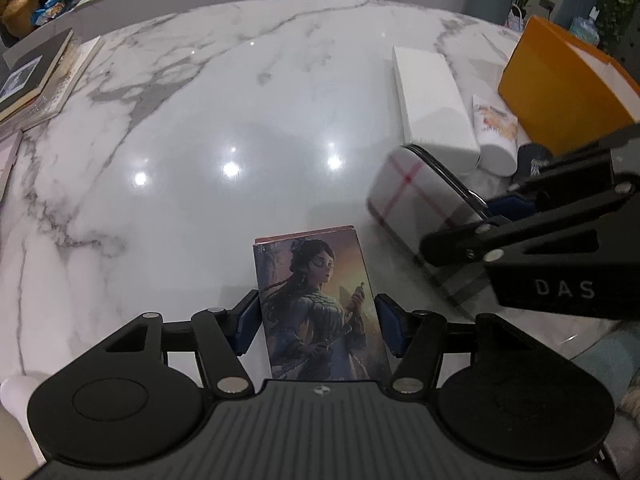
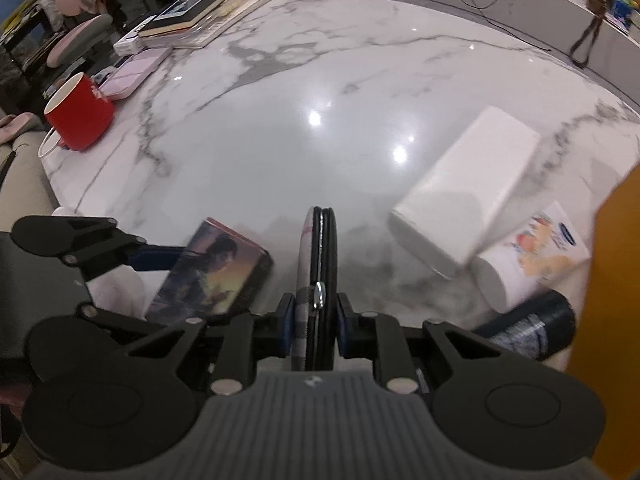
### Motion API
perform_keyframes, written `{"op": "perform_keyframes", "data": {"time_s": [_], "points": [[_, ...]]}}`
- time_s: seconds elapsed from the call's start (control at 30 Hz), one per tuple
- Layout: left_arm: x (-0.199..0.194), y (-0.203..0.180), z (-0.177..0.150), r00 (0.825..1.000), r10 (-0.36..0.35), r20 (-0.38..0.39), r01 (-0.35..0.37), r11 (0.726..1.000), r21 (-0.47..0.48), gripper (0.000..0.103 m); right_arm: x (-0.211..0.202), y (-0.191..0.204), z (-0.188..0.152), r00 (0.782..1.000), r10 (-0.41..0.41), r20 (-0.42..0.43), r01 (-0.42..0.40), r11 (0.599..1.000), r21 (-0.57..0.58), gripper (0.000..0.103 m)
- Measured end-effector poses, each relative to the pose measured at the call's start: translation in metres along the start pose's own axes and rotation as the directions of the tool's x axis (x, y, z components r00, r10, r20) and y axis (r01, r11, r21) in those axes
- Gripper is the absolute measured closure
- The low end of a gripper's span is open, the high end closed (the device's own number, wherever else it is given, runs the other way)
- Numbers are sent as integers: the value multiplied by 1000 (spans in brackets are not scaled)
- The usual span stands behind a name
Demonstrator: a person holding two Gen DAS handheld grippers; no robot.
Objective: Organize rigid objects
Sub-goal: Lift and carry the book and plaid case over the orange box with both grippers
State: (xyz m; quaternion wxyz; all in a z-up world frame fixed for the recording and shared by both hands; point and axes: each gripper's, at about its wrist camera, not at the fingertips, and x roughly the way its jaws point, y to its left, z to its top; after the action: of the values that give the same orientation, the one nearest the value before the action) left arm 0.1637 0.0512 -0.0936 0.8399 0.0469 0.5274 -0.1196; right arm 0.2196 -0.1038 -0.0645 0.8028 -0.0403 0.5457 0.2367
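Note:
My left gripper (image 1: 318, 326) is shut on a picture box (image 1: 320, 304) printed with a woman's figure, held over the marble table (image 1: 200, 140). The same box (image 2: 216, 276) shows in the right wrist view, at the left. My right gripper (image 2: 312, 326) is shut on a plaid zip case (image 2: 318, 280), held edge-on with its zipper pull facing me. In the left wrist view the case (image 1: 416, 196) is white with red lines, at the right, blurred.
A white box (image 2: 464, 188), a white tube (image 2: 528, 252) and a dark can (image 2: 528, 326) lie at the right, beside an orange box (image 1: 560, 88). A red mug (image 2: 78, 114) and stacked books (image 2: 196, 8) stand at the far left.

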Motion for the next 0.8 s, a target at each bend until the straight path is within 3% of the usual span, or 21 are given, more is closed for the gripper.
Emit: {"op": "perform_keyframes", "data": {"time_s": [0.53,0.8], "points": [[-34,-9,14,995,-44,87,48,998,-46,34,-48,-20,-15,997,-44,71,43,999,18,84],[-65,-42,30,985,-89,149,90,996,1,35,-98,-33,-21,985,-73,158,69,997,31,84]]}}
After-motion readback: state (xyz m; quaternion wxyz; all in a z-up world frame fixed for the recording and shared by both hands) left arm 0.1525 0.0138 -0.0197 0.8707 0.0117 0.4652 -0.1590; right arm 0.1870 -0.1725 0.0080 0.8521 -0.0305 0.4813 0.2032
